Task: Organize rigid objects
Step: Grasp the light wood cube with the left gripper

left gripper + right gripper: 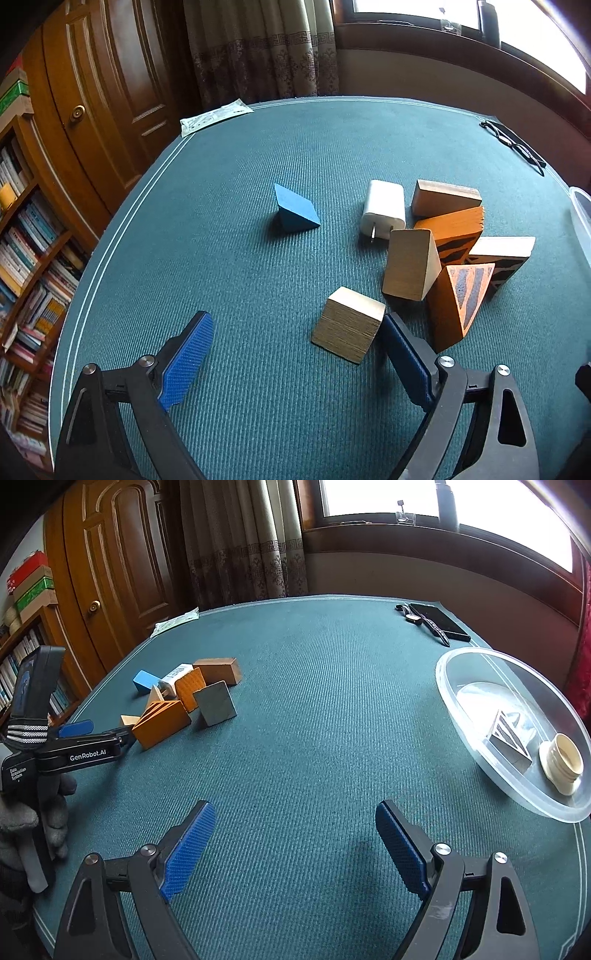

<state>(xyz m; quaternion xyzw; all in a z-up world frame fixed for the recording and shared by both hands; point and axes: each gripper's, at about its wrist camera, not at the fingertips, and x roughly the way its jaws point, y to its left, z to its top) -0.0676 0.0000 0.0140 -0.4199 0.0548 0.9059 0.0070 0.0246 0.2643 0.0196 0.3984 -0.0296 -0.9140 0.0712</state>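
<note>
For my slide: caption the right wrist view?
Open right tool hovers over green table; clear bowl right, blocks left.

Blue wedge (295,212), teal tbl (258,406)

In the left wrist view, a cube (349,325) lies low centre on the table (258,387), just beside the right fingertip. A wedge (295,208) sits alone at centre. Right of it stands a charger (384,208), and further right a cluster of blocks (448,251) lying against one another. A packet (216,116) lies at the table's upper left edge. In the right wrist view, a bowl (458,701) at right holds a block (511,744) and, right of it, a cap (563,762). A watch (424,622) and phone (443,622) lie behind it.
</note>
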